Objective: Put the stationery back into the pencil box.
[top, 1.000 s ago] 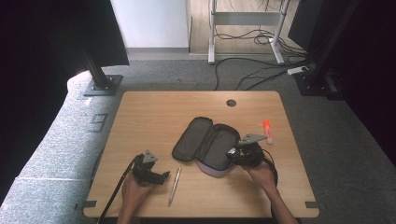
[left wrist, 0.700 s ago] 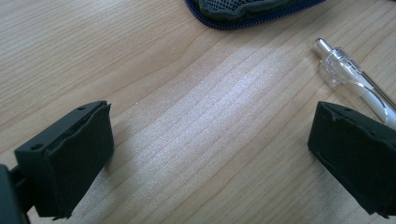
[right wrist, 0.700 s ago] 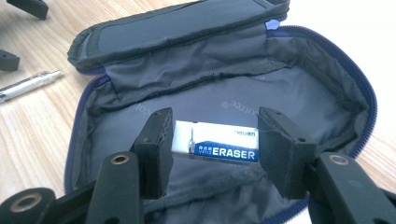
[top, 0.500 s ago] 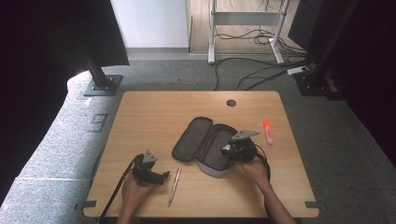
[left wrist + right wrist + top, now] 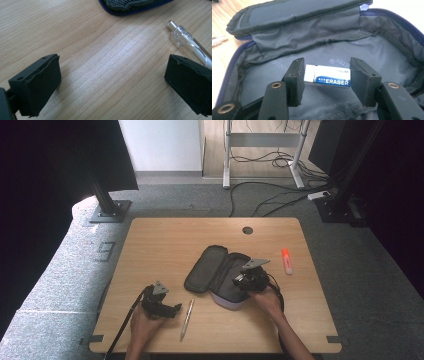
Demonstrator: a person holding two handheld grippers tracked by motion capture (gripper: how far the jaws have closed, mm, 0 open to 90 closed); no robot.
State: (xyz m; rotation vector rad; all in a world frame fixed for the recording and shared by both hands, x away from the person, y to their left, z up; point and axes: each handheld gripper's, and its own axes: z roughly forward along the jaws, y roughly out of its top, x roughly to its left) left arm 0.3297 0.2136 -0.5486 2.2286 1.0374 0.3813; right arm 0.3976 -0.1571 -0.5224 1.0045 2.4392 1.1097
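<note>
**Gripping an eraser inside the open pencil case**

Clamped between the two black jaws of the right gripper (image 5: 325, 81) is a white eraser (image 5: 328, 78) with a blue label, held by its short ends, so its long axis runs straight across from jaw to jaw. It sits inside the open pencil case (image 5: 317, 42), just above the grey lining; whether it touches the lining is hard to tell. Each jaw covers one end of the eraser. From above, the right gripper (image 5: 246, 281) hides the eraser. The left gripper (image 5: 110, 82) rests with jaws spread wide over bare table (image 5: 82, 42), gripping nothing, a pen (image 5: 187, 43) partly hidden behind one jaw.
</note>
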